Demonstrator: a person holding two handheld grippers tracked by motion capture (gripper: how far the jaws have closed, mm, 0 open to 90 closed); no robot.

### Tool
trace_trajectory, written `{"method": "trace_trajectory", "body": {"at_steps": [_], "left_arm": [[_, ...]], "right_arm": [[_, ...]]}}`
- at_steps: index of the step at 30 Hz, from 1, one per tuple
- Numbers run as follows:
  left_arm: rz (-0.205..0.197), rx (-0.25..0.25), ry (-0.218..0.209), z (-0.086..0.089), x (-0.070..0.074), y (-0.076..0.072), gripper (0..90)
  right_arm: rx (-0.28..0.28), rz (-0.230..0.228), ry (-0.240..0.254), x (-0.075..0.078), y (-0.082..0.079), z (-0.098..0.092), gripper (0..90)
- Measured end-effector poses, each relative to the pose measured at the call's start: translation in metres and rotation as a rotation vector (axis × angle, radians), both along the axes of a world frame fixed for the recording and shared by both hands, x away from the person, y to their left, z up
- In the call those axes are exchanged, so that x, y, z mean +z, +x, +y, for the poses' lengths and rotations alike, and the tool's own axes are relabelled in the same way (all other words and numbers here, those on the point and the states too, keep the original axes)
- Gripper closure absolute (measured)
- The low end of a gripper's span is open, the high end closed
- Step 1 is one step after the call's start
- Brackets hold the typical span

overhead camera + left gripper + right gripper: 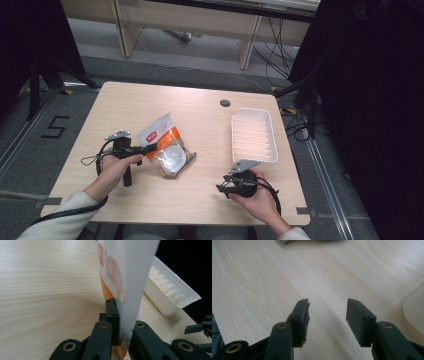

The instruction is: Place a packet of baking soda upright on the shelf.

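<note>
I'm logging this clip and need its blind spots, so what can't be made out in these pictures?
- Print on the snack bag: too small in the high view, blurred in the left gripper view.
- What the bag holds: glare on the clear film in the high view.
- Bag's lower end: cut off by the bottom edge of the left gripper view, behind the left hand-held gripper.
- Most of the white tray: cut off by the right gripper view's edge.

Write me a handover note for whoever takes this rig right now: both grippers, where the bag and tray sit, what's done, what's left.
Left gripper: jaws shut on the snack bag, clamping its white top edge.
Right gripper: jaws open, nothing between them, low over the table just in front of the white tray.
Bag: lies left of centre, top edge lifted.
Tray: empty, on the right.
Done: bag gripped.
Left: probably carrying the bag over to the tray.
</note>
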State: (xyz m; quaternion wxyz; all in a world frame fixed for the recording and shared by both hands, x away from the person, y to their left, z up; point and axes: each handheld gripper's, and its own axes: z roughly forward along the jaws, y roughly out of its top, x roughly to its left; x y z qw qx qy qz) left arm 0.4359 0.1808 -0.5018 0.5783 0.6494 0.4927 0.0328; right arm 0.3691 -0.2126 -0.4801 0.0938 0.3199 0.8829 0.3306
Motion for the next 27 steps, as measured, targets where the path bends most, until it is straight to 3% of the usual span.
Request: {"method": "trace_trajectory", "body": {"at_steps": [2,4,11,13,14,17,27], "left_arm": [[-0.019,-0.017,-0.003,-0.003,0.004,-0.002,89.0],[-0.049,-0.049,-0.01,-0.007,0.01,-0.005,89.0],[-0.118,-0.106,0.014,-0.016,0.02,-0.012,89.1],[-0.143,-0.127,0.021,-0.02,0.022,-0.014,89.1],[-0.148,-0.13,0.029,-0.021,0.023,-0.015,89.1],[-0.161,-0.142,0.039,-0.023,0.025,-0.015,89.1],[-0.219,-0.182,0.073,-0.03,0.034,-0.018,89.2]], "right_arm": [[-0.011,-0.026,0.028,-0.003,0.0,0.001,53.4],[-0.001,-0.001,0.0,0.0,0.0,0.0,53.3],[-0.005,0.008,0.004,0.0,0.0,0.0,52.9],[-0.007,-0.015,0.022,-0.003,0.0,0.001,52.7],[-0.001,0.008,0.001,0.0,0.0,0.0,52.7],[-0.005,0.009,0.011,-0.001,0.0,0.0,52.6],[-0.009,-0.026,0.019,-0.003,0.0,0.001,52.4]]}}
